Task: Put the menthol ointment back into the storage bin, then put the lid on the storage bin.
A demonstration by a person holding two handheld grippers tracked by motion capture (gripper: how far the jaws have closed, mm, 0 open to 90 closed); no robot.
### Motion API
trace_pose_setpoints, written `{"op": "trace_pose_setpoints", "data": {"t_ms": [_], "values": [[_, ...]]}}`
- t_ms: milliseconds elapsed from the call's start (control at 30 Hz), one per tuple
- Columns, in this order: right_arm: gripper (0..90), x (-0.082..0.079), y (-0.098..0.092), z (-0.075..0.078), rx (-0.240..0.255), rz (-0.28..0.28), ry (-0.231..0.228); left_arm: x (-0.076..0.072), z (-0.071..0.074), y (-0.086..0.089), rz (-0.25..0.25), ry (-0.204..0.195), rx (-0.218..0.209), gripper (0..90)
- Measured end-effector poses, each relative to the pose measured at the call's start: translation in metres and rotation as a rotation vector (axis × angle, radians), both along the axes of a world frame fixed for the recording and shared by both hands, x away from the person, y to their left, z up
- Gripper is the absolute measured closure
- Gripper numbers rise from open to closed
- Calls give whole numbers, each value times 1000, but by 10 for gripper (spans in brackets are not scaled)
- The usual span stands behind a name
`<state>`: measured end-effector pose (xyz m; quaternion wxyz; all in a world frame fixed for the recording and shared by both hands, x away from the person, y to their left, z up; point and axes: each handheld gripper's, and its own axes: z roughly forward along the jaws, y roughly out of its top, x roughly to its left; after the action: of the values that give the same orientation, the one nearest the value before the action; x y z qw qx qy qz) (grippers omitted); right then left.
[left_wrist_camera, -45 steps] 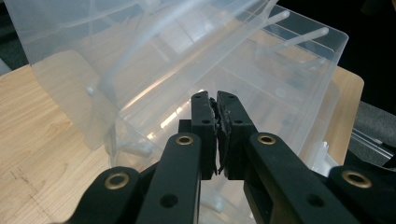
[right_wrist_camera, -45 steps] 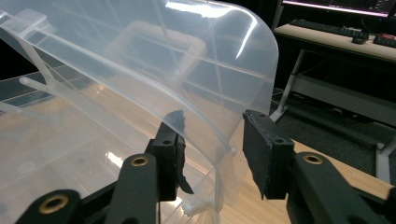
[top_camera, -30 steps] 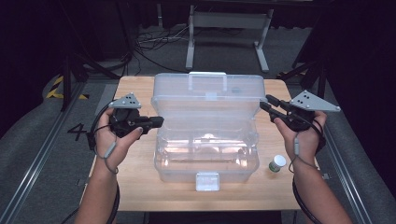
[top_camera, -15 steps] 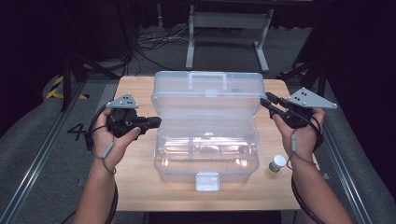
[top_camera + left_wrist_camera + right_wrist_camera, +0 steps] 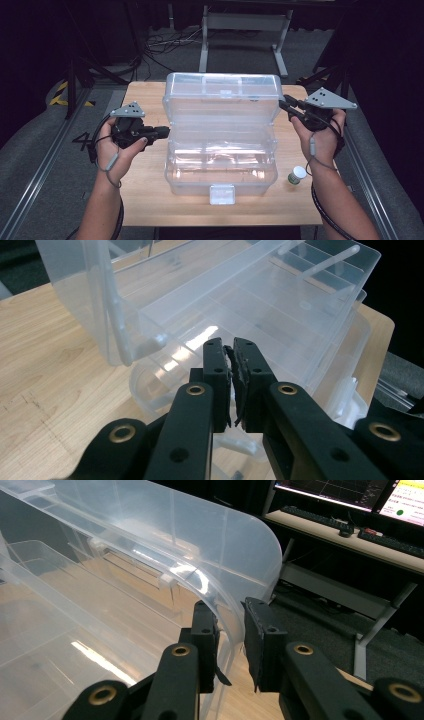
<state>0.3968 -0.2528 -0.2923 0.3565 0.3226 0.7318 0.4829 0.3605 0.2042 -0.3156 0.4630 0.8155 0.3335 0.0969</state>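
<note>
since the earlier frame the right gripper [image 5: 231, 630] has been narrowing its jaws around the lid edge of the one clear box [image 5: 220, 150]; contact is hard to judge. left gripper [image 5: 230, 371], jaws nearly shut and empty, sits beside the box. one small bottle [image 5: 298, 174].

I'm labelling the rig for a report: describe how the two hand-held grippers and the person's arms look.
Each hand-held gripper, left and right, is black with two flat jaws, brass-coloured rivets at the joints, and a grey three-cornered plate on top. A grey cable trails from each along the wrist. The forearms are bare, with no sleeves.
</note>
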Motion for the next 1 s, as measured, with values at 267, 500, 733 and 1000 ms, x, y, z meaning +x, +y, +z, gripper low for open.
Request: {"op": "trace_pose_setpoints", "data": {"t_ms": [267,500,733,1000], "values": [[785,7,0,1,4,-10,5,-2,-1,5,14,5,-3,850],[793,12,1,0,15,-23,-2,-2,-2,7,18,10,-5,848],[799,15,2,0,18,-36,-4,-2,-3,8,21,12,-1,848],[808,19,4,0,22,-47,-6,-4,-4,11,33,13,-4,844]]}}
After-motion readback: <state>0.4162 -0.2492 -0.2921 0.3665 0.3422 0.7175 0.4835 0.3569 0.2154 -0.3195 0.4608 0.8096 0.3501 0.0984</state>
